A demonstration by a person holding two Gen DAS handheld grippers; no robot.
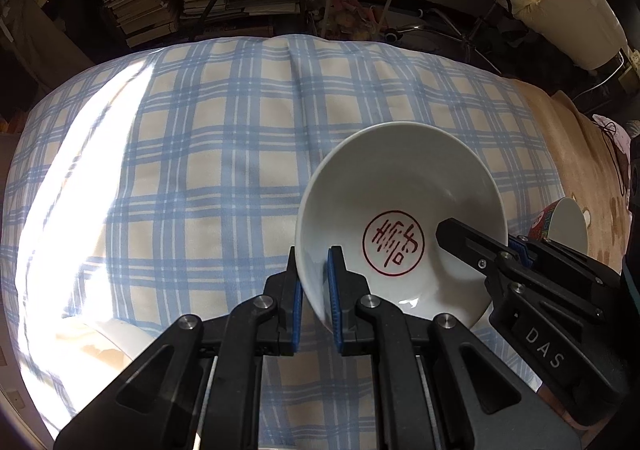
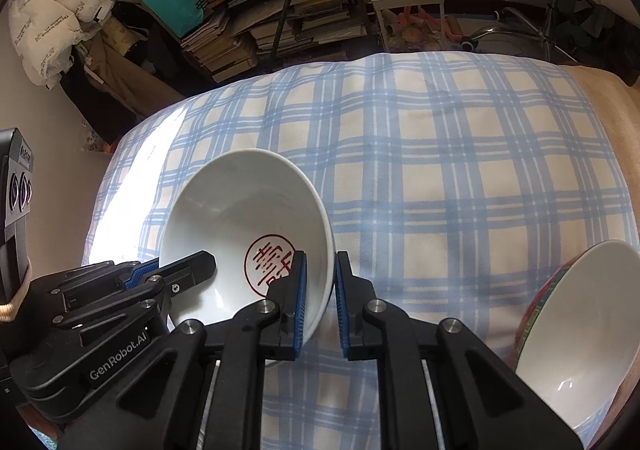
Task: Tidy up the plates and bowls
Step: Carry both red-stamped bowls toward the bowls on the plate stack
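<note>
A white bowl (image 1: 400, 190) (image 2: 248, 202) with a red seal mark inside sits on the blue plaid cloth (image 1: 200, 170) (image 2: 440, 170). My left gripper (image 1: 314, 286) (image 2: 176, 266) is shut on its left rim, one pad inside the bowl and one outside. On the opposite rim my right gripper (image 2: 320, 290) (image 1: 480, 240) is shut the same way. A second bowl (image 1: 568, 226) (image 2: 580, 330), red-patterned outside and white inside, lies tilted to the right, apart from both grippers.
Strong sunlight washes out the cloth's left side, where a pale rounded rim (image 1: 120, 334) shows near the front. Stacked books and shelves (image 2: 248, 34) stand beyond the far edge. A tan cloth (image 1: 560, 138) covers the surface to the right.
</note>
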